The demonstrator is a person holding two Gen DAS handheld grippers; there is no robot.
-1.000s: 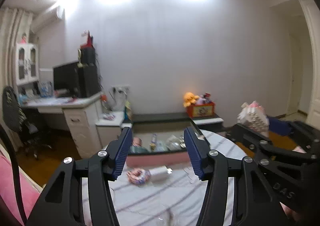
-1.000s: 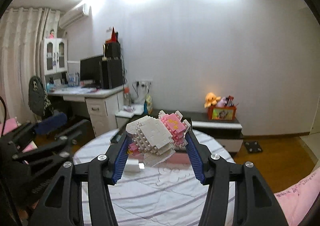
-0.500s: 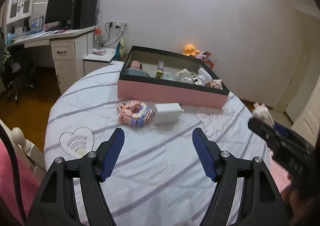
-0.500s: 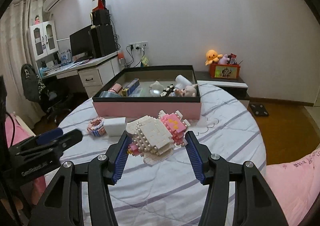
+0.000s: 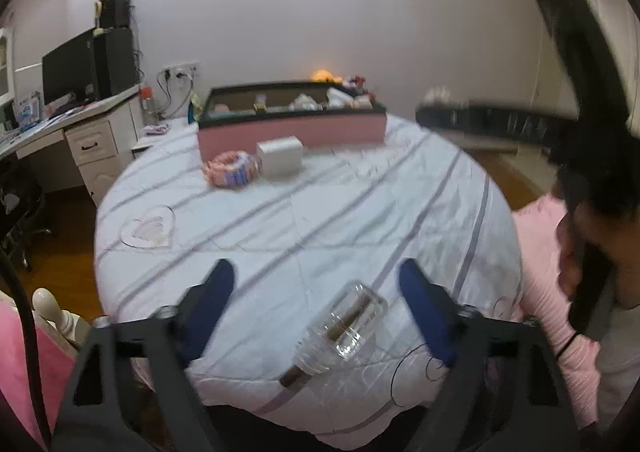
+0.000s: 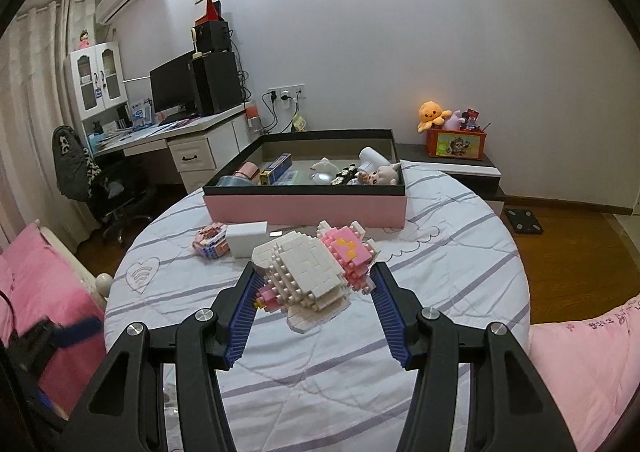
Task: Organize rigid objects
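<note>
I had the right gripper (image 6: 314, 288) pinching the white and pink brick figure (image 6: 316, 276) between its 2 blue pads, lifted clear of the striped tablecloth (image 6: 440, 272). I judged that I held it aloft because it belonged in the pink box (image 6: 304, 207) at the far side of the round table, where a doll, a small bottle and other trinkets already lay together. The box stood straight ahead of that gripper, well apart from it, with a small pink brick piece (image 6: 210, 242) and a white cube (image 6: 247, 238) lying side by side on the cloth between the 2.

My left gripper (image 5: 320, 312) was spread wide and carried nothing. A clear glass jar (image 5: 340, 326) lay on its side on the cloth near the table's front edge, between the 2 open fingers though touching neither, as far as the blur let me tell. I reckoned the wide spread suited the jar's girth for the next pickup.
</note>
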